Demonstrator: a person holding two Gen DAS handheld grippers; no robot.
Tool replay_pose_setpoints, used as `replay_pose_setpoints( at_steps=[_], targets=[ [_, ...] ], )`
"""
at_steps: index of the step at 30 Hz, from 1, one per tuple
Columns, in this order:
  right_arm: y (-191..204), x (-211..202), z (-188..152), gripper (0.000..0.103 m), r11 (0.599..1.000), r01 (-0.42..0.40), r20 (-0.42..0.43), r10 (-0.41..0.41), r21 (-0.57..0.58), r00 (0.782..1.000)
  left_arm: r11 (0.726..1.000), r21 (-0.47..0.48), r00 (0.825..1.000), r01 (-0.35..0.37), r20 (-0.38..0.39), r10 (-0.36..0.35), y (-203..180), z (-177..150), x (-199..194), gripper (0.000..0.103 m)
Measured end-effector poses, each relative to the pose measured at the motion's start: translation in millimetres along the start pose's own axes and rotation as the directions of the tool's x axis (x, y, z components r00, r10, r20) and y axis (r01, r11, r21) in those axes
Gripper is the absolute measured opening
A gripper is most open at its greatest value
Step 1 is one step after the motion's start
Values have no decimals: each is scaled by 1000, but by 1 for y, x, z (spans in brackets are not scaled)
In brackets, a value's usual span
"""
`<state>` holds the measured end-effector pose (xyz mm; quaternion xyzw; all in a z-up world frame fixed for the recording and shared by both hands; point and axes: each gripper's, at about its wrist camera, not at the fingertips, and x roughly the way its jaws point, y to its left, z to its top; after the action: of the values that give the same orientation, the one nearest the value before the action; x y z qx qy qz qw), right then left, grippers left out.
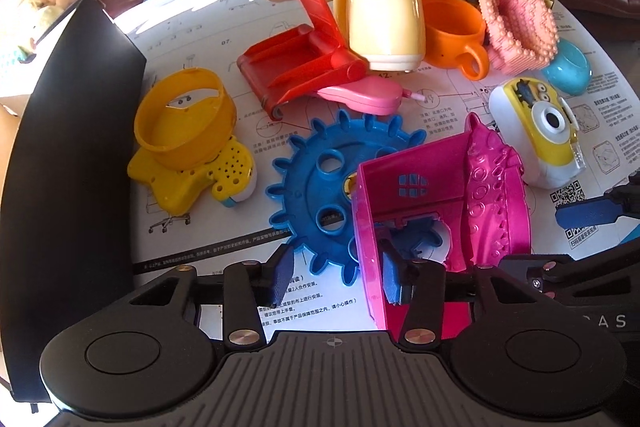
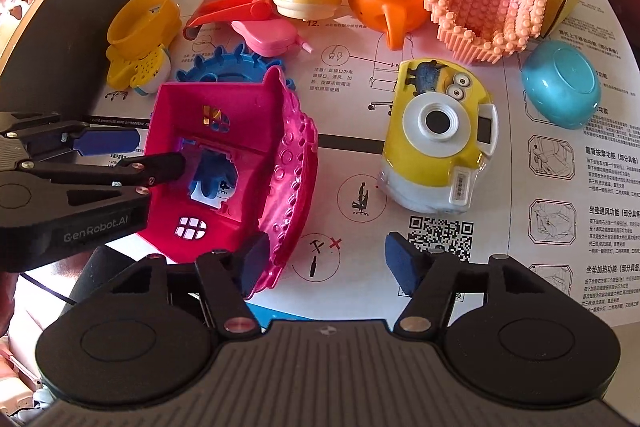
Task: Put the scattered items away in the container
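Beside the yellow minion toy camera (image 2: 438,135), the magenta plastic toy house (image 2: 232,163) lies tipped, roof toward the camera.
Left gripper (image 1: 338,277) straddles its wall, jaws apart; right gripper (image 2: 326,263) spread; printed paper sheet (image 2: 520,227) beneath.

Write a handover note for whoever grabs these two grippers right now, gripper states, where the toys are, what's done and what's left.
Left gripper: open, jaws straddling a wall of the pink toy house, not yet closed.
Right gripper: open, empty, hovering by the house's roof edge and in front of the Minion camera.
Toys: blue gear under the house; yellow ring, red ramp, cream jug and orange cup all on the paper sheet.
Done: nothing visibly binned.
Left: everything.
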<state>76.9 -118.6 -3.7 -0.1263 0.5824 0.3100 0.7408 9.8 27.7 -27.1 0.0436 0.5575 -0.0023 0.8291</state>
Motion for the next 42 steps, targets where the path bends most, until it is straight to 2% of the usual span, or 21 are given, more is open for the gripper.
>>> replay_pose_setpoints(
  at_steps=[3,9,14,16,18,20,21,22,23,25,26,28,34,42],
  targets=[
    [0,2,3,70,1000,-25,6,25,-6,1000,1000,26,1000,11,0,-11,2,-5,-1,52],
    [6,10,8,55,998,-32,14,33,-44,999,998,34,999,47,-11,-47,4,-8,-10,61],
    [12,13,12,49,996,-42,19,43,-73,999,997,78,1000,19,-22,-17,-6,-9,-5,69],
    [13,13,13,37,996,-65,14,66,-63,998,997,70,1000,21,-8,-20,-9,-9,-4,69],
    [13,13,13,31,996,-77,14,78,-54,997,998,66,1000,17,2,-18,-10,-9,-4,64],
    [12,12,13,29,996,-81,18,82,-48,996,998,69,1000,-1,1,1,-12,-7,-3,37],
    [12,11,13,27,995,-84,25,86,-47,996,998,69,1000,-2,-9,2,-12,-6,-2,33],
    [13,9,13,25,995,-85,31,86,-48,996,998,56,1000,12,-17,-11,-12,-6,-2,22],
    [14,7,13,24,995,-84,35,85,-52,996,999,38,999,29,-27,-28,-11,-6,-2,7],
    [19,3,13,21,995,-73,42,76,-67,996,999,20,999,25,-34,-25,-12,-6,-2,5],
    [21,1,13,21,995,-62,46,66,-78,997,1000,24,1000,9,-27,-8,-13,-7,-2,1],
    [25,-1,13,19,994,-56,49,61,-93,997,999,26,1000,-20,-12,21,-14,-8,-4,1],
    [33,-13,12,18,992,-36,66,44,-120,997,999,23,999,-46,27,45,-13,-8,-16,0],
    [38,-48,23,18,986,8,130,14,-168,991,999,26,993,-47,105,44,-11,8,-47,1]
  ],
)
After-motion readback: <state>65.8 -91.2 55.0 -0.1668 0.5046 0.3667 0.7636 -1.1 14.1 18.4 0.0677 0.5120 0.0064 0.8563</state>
